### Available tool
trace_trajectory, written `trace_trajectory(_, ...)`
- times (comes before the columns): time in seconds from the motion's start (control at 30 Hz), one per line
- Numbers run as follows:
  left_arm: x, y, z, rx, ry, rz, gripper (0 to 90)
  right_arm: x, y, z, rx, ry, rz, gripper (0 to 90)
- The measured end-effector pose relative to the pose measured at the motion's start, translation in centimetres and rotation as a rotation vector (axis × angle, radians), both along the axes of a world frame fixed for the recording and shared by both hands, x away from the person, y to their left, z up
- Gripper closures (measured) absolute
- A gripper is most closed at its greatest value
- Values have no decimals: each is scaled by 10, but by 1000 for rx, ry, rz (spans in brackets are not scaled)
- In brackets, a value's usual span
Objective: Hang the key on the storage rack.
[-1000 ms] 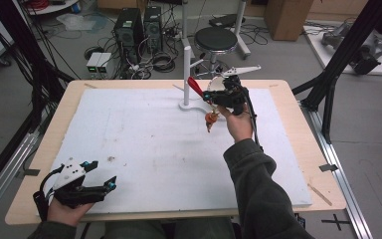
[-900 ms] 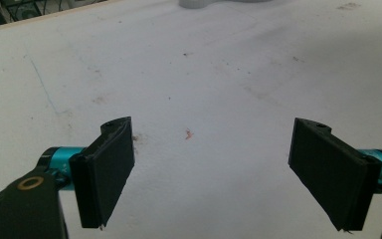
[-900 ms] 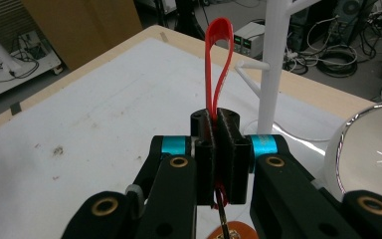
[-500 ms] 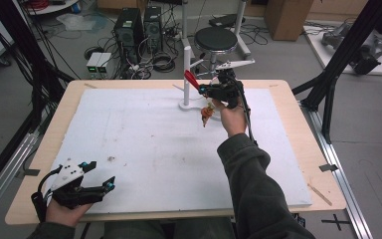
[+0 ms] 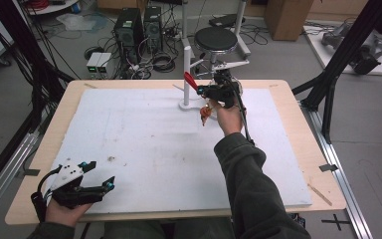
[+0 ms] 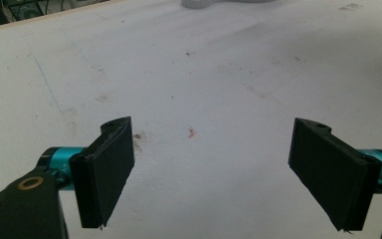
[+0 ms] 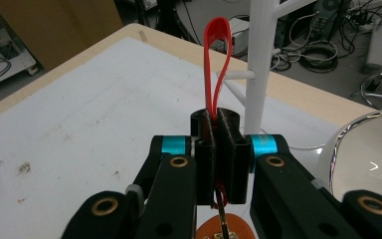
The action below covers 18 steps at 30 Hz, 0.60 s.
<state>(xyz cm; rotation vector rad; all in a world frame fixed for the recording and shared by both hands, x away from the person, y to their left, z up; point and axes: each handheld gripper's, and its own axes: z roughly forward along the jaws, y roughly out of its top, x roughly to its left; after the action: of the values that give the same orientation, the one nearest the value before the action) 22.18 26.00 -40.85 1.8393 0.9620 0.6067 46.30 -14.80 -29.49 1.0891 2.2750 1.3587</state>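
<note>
Near left of the desk (image 5: 129,99): left tongs (image 5: 97,185) idle on the white mat, jaws wide apart, nothing between them. Far, right of middle: right tongs (image 5: 202,90) clamped tight on a red loop (image 7: 218,59), an orange tag (image 5: 205,112) dangling below the hand. Loop held upright, close to the white stand (image 5: 187,69), just short of a peg (image 7: 238,74) jutting toward it. Looks like the hanging step: loop carried up to the stand, not yet over a peg. Next move probably calls for easing the open end of the loop over the peg tip, sliding it on, then spreading the jaws so the tag hangs free. Care needed not to knock the stand.
</note>
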Motion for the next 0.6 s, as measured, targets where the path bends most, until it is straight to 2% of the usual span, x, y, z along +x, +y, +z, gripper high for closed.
trace_trajectory(0.6, 0, 1, 0, 3, -2, 1, 186, 8, 7, -10, -41, 31, -18, 859)
